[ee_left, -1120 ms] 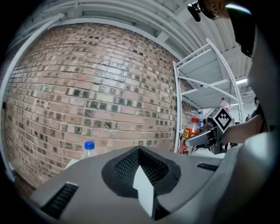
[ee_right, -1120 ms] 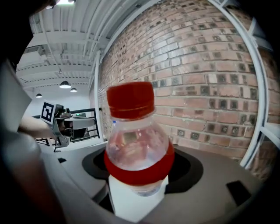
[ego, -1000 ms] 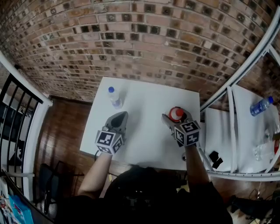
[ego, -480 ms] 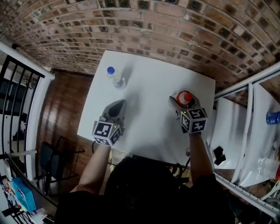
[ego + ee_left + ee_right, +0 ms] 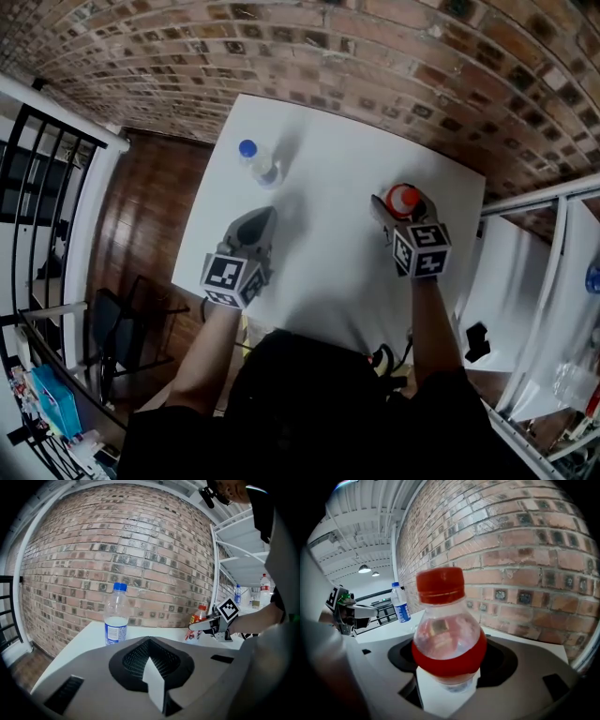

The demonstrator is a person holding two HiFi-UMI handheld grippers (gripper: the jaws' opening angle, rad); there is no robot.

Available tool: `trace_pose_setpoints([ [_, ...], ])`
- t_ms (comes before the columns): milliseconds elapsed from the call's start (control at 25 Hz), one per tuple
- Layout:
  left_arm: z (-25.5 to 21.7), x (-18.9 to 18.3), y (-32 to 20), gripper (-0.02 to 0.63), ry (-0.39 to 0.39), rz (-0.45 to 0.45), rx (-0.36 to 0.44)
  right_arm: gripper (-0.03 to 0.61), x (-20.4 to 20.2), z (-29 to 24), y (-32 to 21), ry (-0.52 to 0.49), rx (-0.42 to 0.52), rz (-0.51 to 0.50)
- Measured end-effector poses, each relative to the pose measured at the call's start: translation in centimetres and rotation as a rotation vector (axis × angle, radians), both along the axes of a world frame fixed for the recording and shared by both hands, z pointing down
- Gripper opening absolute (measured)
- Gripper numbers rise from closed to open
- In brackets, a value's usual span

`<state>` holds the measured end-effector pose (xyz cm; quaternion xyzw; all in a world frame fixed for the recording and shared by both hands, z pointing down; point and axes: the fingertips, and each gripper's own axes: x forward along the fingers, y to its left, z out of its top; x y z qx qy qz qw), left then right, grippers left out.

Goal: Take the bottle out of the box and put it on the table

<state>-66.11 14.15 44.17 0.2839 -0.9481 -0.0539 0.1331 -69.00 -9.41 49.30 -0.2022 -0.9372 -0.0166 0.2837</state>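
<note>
Left hand-held gripper is shut with nothing in it, hovering over the near-left part of the bench. It's idle, so I'd park it there, out of the way. Right hand-held gripper is clamped on the red-capped bottle, jaws spread wide round the body and cap pointing up; the left gripper view shows the bottle roughly upright. No box in any view, so extraction looks done and the step in hand is the set-down. The bottle sits low over the far-right area of the bench. I can't tell whether its base is touching yet. It's fairly near the right edge, so I'd place it a bit further in, not at the lip. To do it well: keep the bottle vertical and come straight down so the base meets the bench flat. Release only once the bench takes the weight. Open the jaws fully, then back out along the jaw line so the pads don't drag or tip it. The liquid inside can slosh, so no jerks. The blue-capped bottle stands at far left, well apart and no collision risk. Brick wall runs just behind the bench's far edge, so avoid pushing forward on release.
</note>
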Motion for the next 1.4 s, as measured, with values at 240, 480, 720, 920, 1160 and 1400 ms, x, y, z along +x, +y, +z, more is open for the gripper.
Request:
trace_pose_setpoints([
  [240,1.2,0.0,0.9,0.005,0.017,-0.003,-0.016,0.342,-0.2,0.2,0.2,-0.026,-0.005,0.015],
  [480,0.8,-0.1,1.7,0.005,0.014,-0.016,-0.021,0.399,0.2,1.2,0.0,-0.012,-0.060,0.031],
  [720,0.7,0.3,2.6,0.005,0.016,-0.005,-0.013,0.399,1.1,1.4,-0.3,-0.006,-0.047,0.064],
  [920,0.2,1.3,2.9,0.005,0.034,0.015,-0.014,0.399,2.5,0.2,-0.6,-0.035,-0.049,0.099],
  [1160,-1.0,2.5,2.7,0.005,-0.016,0.085,0.019,0.399,6.3,-2.5,-1.6,-0.102,-0.053,0.196],
  [1400,-3.6,4.6,1.9,0.005,-0.060,0.179,0.090,0.399,12.6,-6.2,-3.5,-0.182,-0.051,0.332],
])
